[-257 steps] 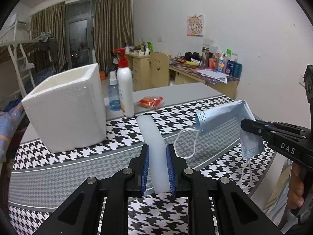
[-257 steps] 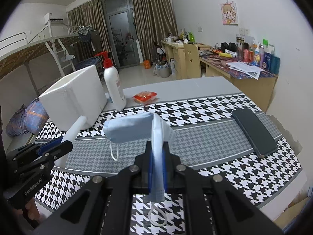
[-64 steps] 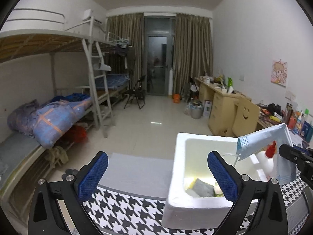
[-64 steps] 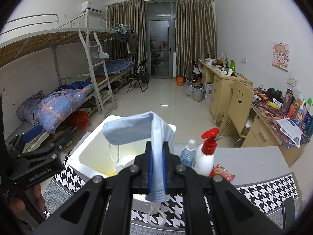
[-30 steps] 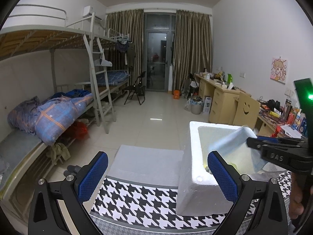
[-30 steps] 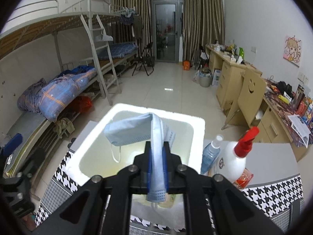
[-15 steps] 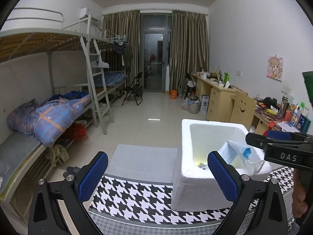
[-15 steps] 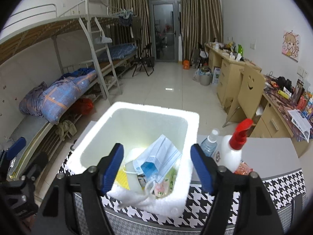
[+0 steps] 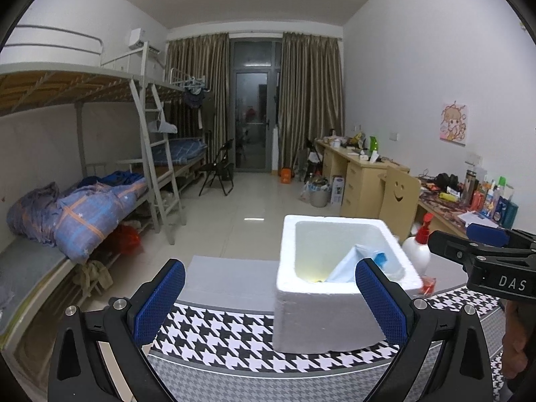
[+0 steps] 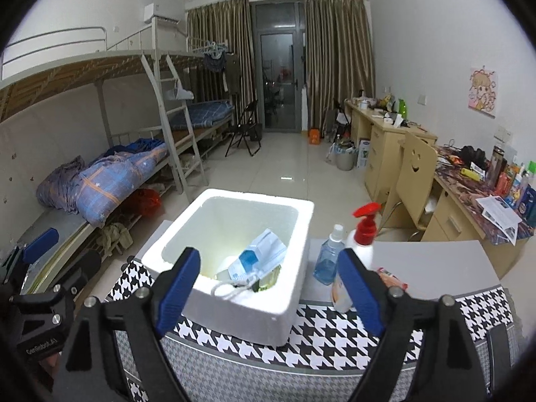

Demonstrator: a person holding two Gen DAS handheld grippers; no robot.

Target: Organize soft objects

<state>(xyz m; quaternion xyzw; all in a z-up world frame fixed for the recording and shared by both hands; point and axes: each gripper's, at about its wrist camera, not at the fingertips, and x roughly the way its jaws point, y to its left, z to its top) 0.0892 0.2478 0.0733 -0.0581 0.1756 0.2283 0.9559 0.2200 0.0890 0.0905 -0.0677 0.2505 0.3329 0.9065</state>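
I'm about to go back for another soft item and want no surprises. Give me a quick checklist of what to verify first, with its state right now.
1. Face mask inside the foam box: ok, though an ear loop drapes over the near rim.
2. Right gripper free: ok; its fingers have just been opening and nothing sits between them.
3. Left gripper free: ok, open and empty.
4. Foam box upright on the houndstooth table: ok.
5. Spray bottle and small blue bottle standing beside the box: ok.
6. Another soft item within reach: cannot tell, none shows on the table.
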